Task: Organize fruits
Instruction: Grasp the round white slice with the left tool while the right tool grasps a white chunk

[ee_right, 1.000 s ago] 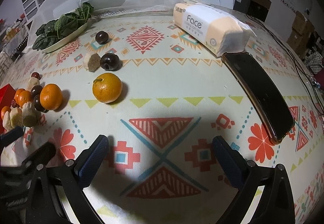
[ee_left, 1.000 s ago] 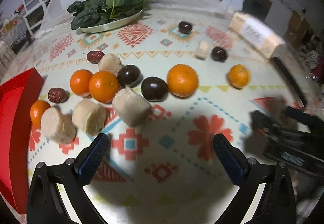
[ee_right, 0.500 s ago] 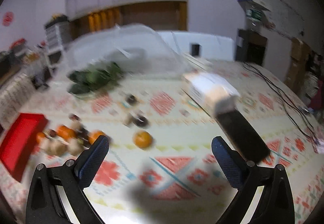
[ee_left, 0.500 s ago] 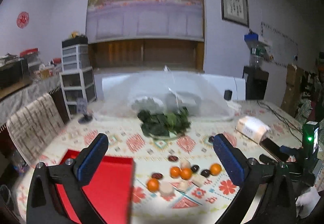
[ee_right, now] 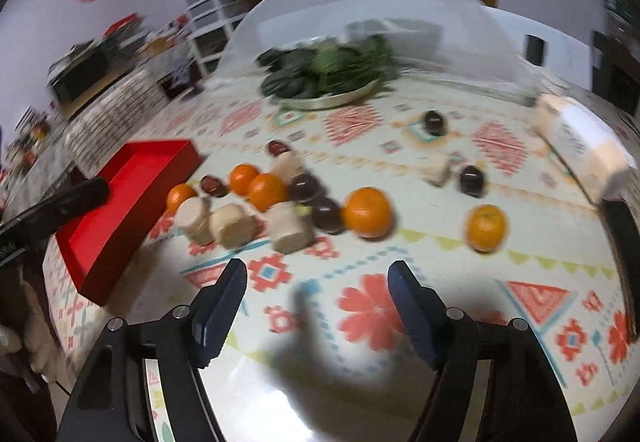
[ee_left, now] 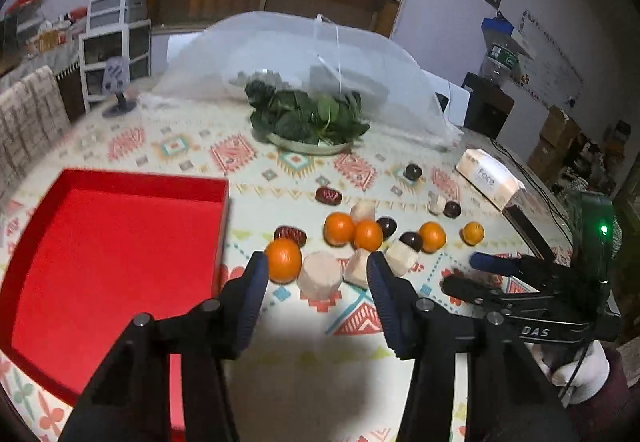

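A: Left wrist view: what is biggest?
B: The patterned table [ee_left: 192, 146], then the red tray [ee_left: 112, 250] at its left, empty.
A: And the fruit?
B: Oranges [ee_left: 339, 229], dark plums [ee_left: 412, 241] and pale chunks [ee_left: 321, 274] lie scattered right of the tray, on the cloth.
A: The claws?
B: The left gripper [ee_left: 316, 274] is closing, jaws partly apart, nothing between them. The right gripper [ee_right: 318, 276] is also closing, wider, empty, above bare cloth.
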Motion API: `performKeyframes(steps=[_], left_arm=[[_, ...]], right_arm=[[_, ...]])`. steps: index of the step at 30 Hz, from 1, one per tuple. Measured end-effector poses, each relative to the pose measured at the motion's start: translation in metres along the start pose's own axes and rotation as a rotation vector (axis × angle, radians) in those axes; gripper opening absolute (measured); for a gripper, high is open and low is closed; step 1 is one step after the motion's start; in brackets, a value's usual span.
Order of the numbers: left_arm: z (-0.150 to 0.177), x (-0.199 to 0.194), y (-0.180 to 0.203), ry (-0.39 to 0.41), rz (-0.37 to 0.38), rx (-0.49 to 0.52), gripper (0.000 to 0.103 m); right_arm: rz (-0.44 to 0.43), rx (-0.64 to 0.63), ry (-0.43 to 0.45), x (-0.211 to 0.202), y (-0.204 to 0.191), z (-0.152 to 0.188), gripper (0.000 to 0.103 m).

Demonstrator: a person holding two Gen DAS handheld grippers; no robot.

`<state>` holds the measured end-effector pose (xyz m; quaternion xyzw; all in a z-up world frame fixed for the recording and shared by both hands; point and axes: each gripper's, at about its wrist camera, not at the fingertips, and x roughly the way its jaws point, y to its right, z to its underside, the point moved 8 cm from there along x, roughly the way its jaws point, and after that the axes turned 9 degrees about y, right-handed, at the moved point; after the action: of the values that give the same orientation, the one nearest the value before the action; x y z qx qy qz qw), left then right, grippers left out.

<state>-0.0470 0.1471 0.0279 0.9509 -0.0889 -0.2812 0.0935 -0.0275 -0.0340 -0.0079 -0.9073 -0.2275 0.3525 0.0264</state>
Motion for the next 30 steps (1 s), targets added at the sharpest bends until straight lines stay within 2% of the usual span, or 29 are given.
performKeyframes(steps=[4, 8, 13, 15, 18, 30], left_arm=[[0.007, 0.005, 0.001, -0.016, 0.024, 0.028, 0.05], [0.014, 0.012, 0.006, -0.043, 0.058, 0.056, 0.05], [0.021, 0.023, 0.017, -0.081, 0.107, 0.094, 0.05], [0.024, 0.03, 0.022, -0.1, 0.112, 0.111, 0.05], [0.031, 0.04, 0.027, -0.138, 0.109, 0.129, 0.046], [0.031, 0.08, 0.022, -0.186, 0.042, 0.17, 0.048]], right_arm=[[-0.012, -0.038, -0.023, 0.024, -0.013, 0.0, 0.074], [-0.024, -0.032, -0.049, 0.045, -0.016, -0.003, 0.06], [-0.018, -0.04, -0.049, 0.057, -0.019, -0.006, 0.057], [-0.018, -0.048, -0.043, 0.058, -0.021, -0.009, 0.031], [-0.017, -0.049, -0.055, 0.057, -0.022, -0.008, 0.031], [-0.055, 0.025, -0.088, 0.037, -0.012, 0.006, 0.031]])
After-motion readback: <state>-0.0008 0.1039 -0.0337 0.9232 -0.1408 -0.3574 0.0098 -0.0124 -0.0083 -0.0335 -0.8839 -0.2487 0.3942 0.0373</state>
